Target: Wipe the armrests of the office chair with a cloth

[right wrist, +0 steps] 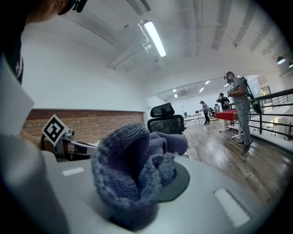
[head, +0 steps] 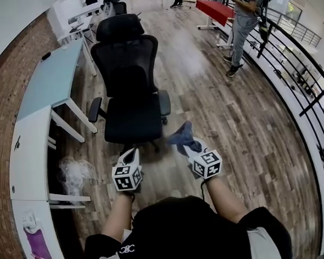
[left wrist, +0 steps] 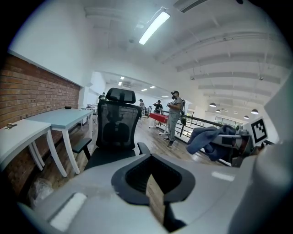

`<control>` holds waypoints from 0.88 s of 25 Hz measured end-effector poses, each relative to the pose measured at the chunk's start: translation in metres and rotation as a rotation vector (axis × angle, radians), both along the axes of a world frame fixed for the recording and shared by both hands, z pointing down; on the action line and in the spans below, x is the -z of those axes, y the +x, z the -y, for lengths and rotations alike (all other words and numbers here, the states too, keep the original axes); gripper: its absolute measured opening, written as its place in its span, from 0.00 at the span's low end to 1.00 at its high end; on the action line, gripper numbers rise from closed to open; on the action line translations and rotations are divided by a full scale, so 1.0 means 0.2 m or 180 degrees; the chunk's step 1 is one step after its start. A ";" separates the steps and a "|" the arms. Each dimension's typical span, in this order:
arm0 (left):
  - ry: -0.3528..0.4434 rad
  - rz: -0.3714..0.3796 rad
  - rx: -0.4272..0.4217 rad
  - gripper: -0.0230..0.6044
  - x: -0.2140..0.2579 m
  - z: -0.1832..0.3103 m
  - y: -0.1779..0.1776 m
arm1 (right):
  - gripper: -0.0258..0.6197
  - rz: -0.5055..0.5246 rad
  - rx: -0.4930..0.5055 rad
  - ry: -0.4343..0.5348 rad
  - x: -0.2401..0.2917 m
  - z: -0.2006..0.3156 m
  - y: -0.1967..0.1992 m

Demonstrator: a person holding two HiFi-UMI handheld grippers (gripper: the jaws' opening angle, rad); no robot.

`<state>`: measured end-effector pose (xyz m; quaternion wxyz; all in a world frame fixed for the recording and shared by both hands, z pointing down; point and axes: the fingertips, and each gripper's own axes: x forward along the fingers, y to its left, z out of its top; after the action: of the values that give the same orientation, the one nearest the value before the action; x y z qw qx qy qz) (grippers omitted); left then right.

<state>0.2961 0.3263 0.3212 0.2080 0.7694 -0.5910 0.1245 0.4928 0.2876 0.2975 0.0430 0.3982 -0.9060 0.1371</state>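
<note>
1. My right gripper [head: 187,146] has its jaws clamped on the bunched blue cloth [head: 181,134].
2. My left gripper [head: 131,155] has its jaws almost together, with nothing between them.
3. The office chair [head: 129,95] stands ahead beside the counter [head: 51,83], its armrests [head: 164,103] apart from the cloth.

Both my forearms reach up from the bottom centre of the head view, side by side and slightly spread. My left forearm [head: 118,211] ends at the left gripper [head: 129,153], low and left of centre, its marker cube facing up at the camera. In its own view the jaws stand closed to a thin slit, with nothing between them. My right forearm [head: 222,196] angles inward to the right gripper [head: 184,145], just right of centre and a little higher in the frame than the left. Its jaws are clamped on the cloth [head: 182,134], which bunches out over the tips. The two grippers sit near each other, not touching.
</note>
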 end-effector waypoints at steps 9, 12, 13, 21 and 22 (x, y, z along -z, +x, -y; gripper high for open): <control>-0.0018 -0.0021 0.0056 0.05 -0.03 0.09 0.09 | 0.11 0.0034 0.0083 -0.0026 -0.01 0.16 0.09; -0.0032 -0.0144 0.0146 0.05 -0.05 0.12 0.06 | 0.11 -0.0031 0.0178 -0.0047 -0.03 0.18 0.06; -0.0048 -0.0212 0.0167 0.05 -0.06 0.14 0.06 | 0.11 -0.0050 0.0207 -0.0038 -0.03 0.20 0.05; -0.0019 -0.0236 0.0096 0.05 -0.08 0.36 0.06 | 0.11 -0.0162 0.0304 -0.0026 -0.07 0.36 0.00; -0.0019 -0.0233 0.0084 0.05 -0.09 0.38 0.07 | 0.11 -0.0179 0.0320 -0.0032 -0.07 0.38 -0.01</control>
<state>0.3092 0.2500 0.3389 0.2333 0.7650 -0.5926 0.0953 0.4916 0.2122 0.3123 0.0773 0.3556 -0.9226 0.1280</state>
